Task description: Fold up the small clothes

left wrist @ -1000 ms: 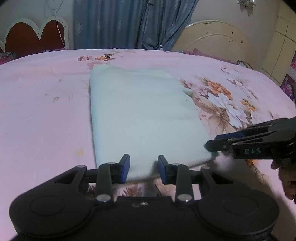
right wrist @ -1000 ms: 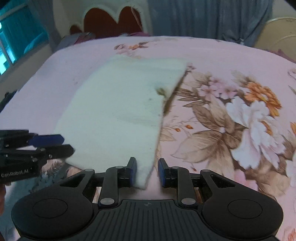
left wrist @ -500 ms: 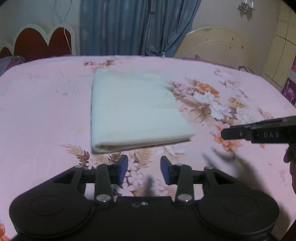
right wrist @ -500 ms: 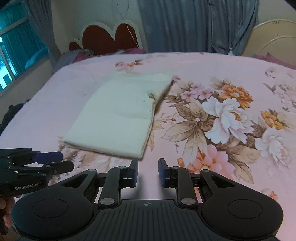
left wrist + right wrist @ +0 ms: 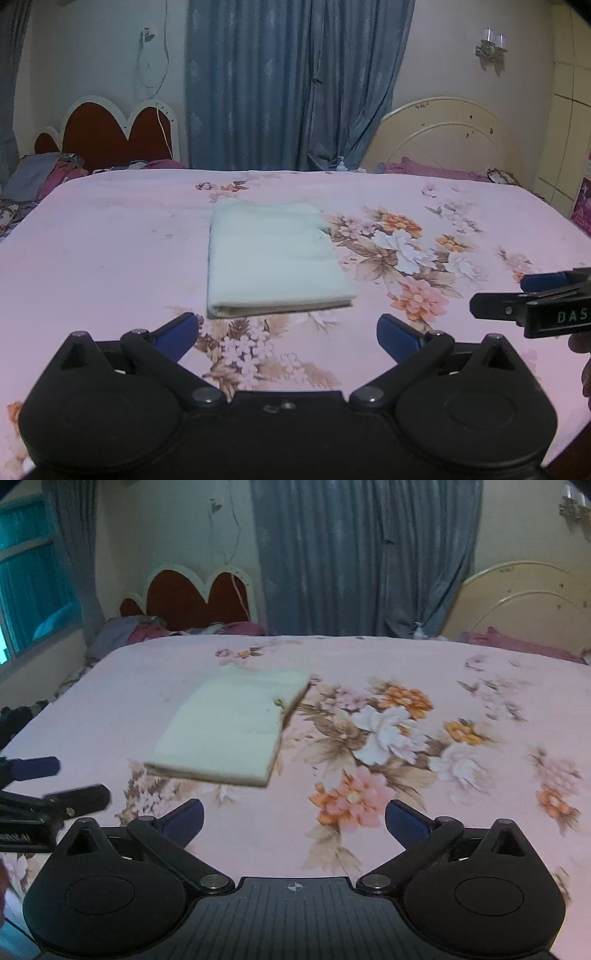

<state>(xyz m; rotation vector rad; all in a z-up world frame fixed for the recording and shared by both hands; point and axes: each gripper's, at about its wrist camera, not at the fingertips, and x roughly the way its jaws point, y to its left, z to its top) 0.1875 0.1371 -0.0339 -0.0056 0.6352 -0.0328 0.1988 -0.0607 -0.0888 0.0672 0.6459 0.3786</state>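
Observation:
A pale cream garment (image 5: 273, 258) lies folded flat in a neat rectangle on the pink floral bedsheet (image 5: 110, 251); it also shows in the right wrist view (image 5: 236, 727). My left gripper (image 5: 288, 334) is open and empty, held back from the garment's near edge. My right gripper (image 5: 293, 818) is open and empty, back and to the right of the garment. The right gripper shows at the right edge of the left wrist view (image 5: 532, 299). The left gripper shows at the left edge of the right wrist view (image 5: 55, 786).
A red heart-shaped headboard (image 5: 118, 129) and blue curtains (image 5: 295, 85) stand behind the bed. A cream arched bed frame (image 5: 447, 136) is at the back right. Piled clothes (image 5: 40, 177) lie at the far left corner.
Both grippers let go of the garment's near edge, opened wide and drew back and up. The garment now lies folded on the bed.

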